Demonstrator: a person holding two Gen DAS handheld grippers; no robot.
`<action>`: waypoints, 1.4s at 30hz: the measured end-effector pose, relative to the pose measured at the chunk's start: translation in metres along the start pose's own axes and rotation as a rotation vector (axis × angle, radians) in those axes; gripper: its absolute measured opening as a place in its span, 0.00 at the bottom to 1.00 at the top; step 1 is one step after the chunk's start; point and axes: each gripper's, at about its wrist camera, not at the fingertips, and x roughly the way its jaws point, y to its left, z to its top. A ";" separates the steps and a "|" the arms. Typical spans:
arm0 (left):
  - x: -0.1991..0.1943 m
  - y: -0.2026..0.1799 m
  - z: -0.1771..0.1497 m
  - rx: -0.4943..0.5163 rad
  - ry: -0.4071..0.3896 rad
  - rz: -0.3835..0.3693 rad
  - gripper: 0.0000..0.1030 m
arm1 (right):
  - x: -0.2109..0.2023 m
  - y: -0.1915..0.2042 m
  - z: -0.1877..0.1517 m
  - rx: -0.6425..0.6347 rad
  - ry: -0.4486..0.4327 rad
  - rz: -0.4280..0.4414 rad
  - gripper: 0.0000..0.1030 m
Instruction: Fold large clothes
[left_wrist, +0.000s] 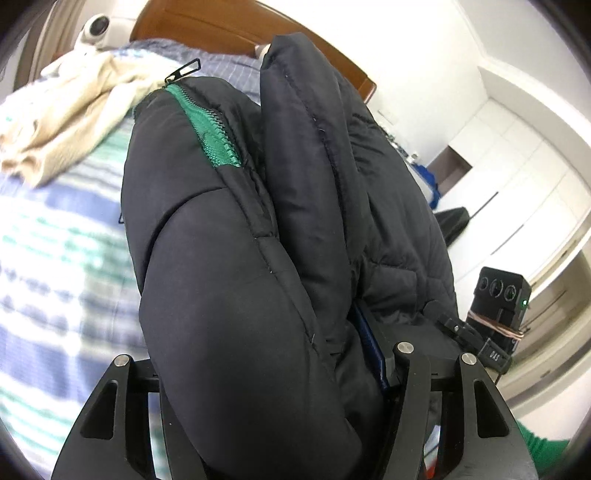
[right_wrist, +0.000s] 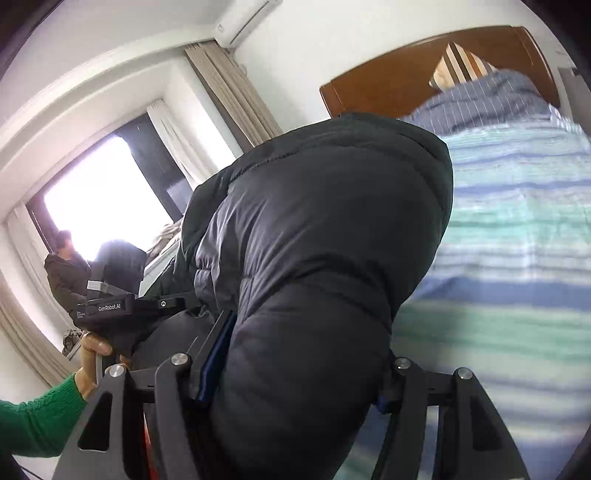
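Jacket (left_wrist: 258, 258) bulges above striped bedding (left_wrist: 55, 258), clamped thick in both left gripper (left_wrist: 273, 373) and right gripper (right_wrist: 295, 369); carry both held ends level, then lower evenly for a square fold

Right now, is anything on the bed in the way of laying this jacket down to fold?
Partly. A cream garment lies on the striped bedspread beyond the dark jacket; the nearer bedspread looks free. Both grippers grip the jacket.

Matt quilted jacket (left_wrist: 229, 258), glossy wooden headboard (right_wrist: 388, 85)
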 end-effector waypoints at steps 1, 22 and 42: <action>0.013 0.000 0.003 0.004 0.002 0.009 0.61 | 0.003 -0.012 0.006 0.011 0.002 0.003 0.60; -0.006 -0.091 -0.108 0.370 -0.261 0.532 1.00 | -0.074 0.014 -0.056 -0.054 -0.007 -0.517 0.96; -0.031 -0.161 -0.147 0.332 -0.271 0.646 1.00 | -0.139 0.091 -0.077 -0.164 0.009 -0.803 0.96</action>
